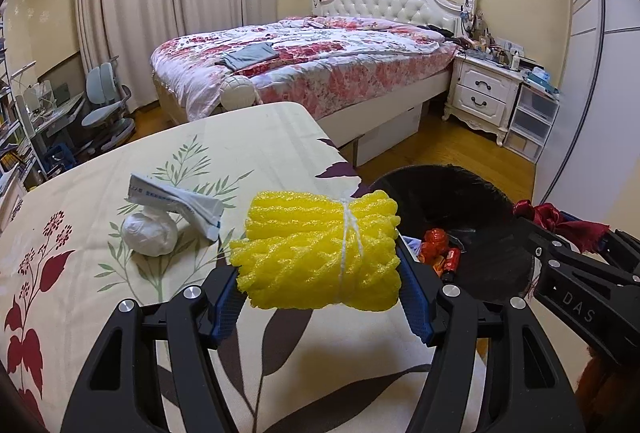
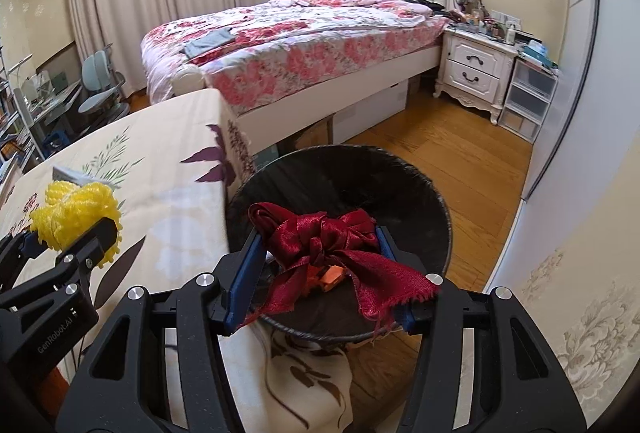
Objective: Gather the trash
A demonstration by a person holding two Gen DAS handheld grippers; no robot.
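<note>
My left gripper [image 1: 320,293] is shut on a yellow foam net bundle [image 1: 320,249] tied with white string, held above the table's right edge; the bundle also shows in the right wrist view [image 2: 76,213]. My right gripper [image 2: 320,269] is shut on a dark red ribbon knot [image 2: 324,245], held over the black trash bin [image 2: 424,193]. The ribbon shows in the left wrist view [image 1: 556,217] too. The bin [image 1: 480,217] holds orange-red wrappers [image 1: 436,245]. A white paper ball [image 1: 150,233] and a crumpled white-and-blue wrapper [image 1: 180,201] lie on the table.
The table [image 1: 260,137] has a cream cloth with leaf prints. The bin stands on the wood floor [image 2: 460,153] at the table's right. Behind are a bed [image 1: 312,61], a white nightstand [image 1: 484,93], plastic drawers [image 1: 534,121] and a desk chair [image 1: 104,105].
</note>
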